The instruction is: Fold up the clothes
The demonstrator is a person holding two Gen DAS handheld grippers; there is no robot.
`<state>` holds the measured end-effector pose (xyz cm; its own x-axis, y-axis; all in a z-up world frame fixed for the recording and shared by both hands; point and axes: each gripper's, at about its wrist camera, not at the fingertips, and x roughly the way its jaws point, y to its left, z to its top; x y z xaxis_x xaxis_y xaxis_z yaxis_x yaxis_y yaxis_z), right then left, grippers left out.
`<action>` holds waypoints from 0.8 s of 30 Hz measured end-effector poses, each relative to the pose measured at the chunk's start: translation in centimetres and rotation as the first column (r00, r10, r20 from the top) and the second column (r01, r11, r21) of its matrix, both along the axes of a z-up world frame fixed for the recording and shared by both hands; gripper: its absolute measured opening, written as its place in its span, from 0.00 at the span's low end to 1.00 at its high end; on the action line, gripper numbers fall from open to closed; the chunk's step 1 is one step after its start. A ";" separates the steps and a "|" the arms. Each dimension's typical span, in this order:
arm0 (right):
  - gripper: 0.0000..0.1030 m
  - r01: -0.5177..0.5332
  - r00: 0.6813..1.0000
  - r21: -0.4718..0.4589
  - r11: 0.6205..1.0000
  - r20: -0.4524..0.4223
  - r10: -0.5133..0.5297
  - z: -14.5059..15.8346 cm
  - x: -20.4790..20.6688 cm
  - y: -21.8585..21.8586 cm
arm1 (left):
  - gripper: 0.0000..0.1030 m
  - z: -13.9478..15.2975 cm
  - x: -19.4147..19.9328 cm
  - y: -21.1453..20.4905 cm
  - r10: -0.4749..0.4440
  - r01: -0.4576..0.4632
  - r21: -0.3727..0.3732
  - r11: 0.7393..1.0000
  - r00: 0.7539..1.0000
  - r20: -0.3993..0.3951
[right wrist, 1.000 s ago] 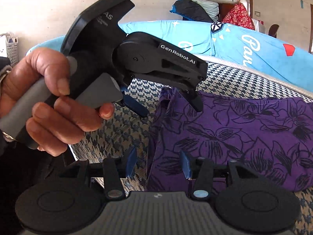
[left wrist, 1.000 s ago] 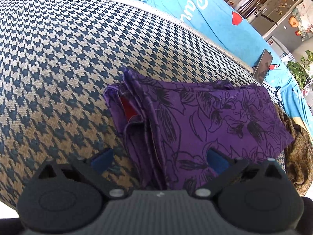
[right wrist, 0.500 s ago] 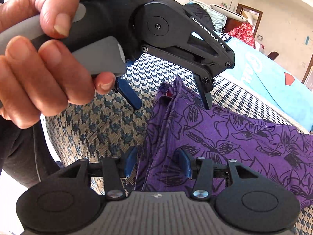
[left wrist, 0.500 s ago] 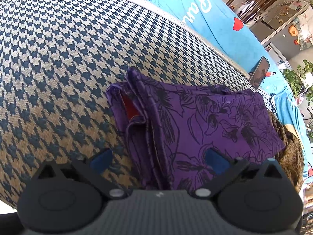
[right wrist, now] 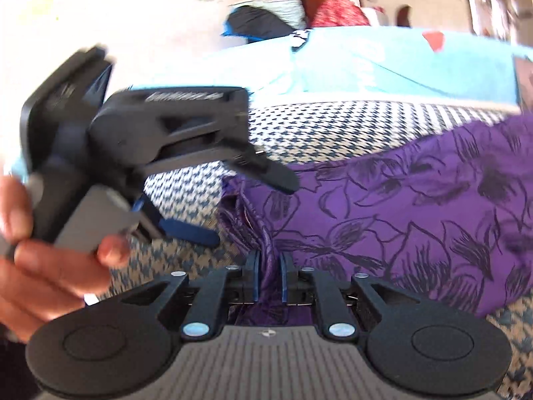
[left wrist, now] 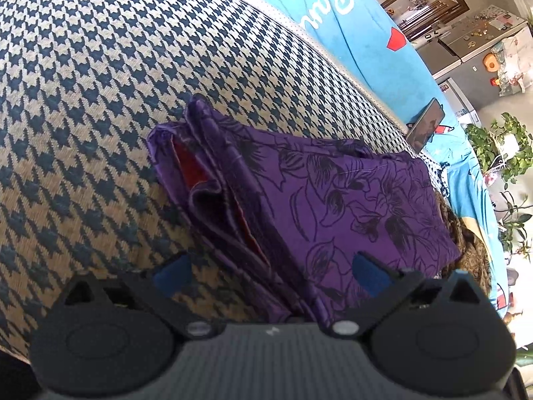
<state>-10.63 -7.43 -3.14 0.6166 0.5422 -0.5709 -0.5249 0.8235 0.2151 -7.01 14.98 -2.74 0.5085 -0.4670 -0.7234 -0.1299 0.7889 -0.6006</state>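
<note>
Purple floral garment [left wrist: 333,200], folded, red lining showing at edge, lies on houndstooth cover [left wrist: 100,83]. My right gripper [right wrist: 268,276] clamps garment's near edge. Left gripper [left wrist: 269,266] spread wide over it. Only right view shows hand [right wrist: 40,266].

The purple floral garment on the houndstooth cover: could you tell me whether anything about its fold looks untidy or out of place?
Yes. The purple floral garment is folded, but its left edge is uneven: layers fan apart there and a red lining peeks out. The right gripper is pinching that bunched edge, while the left gripper is open beside it.
</note>
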 end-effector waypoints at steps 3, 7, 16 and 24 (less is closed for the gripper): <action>0.11 0.056 0.995 0.113 0.992 -0.089 -0.046 0.4 1.2 -1.5 | 1.00 -0.2 0.7 -0.7 0.001 -0.001 -0.001 1.000 1.000 0.001; 0.09 0.084 0.990 0.171 0.982 -0.127 -0.063 0.8 1.5 -2.4 | 0.98 -0.2 1.4 -1.7 -0.005 0.006 -0.012 1.000 1.000 0.022; 0.40 -0.048 0.999 0.005 0.999 0.018 0.048 1.6 -0.7 -0.4 | 0.75 -0.1 2.4 -2.5 0.001 -0.002 0.034 0.999 1.000 0.025; 0.55 -0.123 0.980 -0.134 0.983 0.139 0.141 1.5 -2.7 1.2 | 0.72 0.8 3.7 -3.0 -0.138 0.138 0.116 0.984 0.990 -0.006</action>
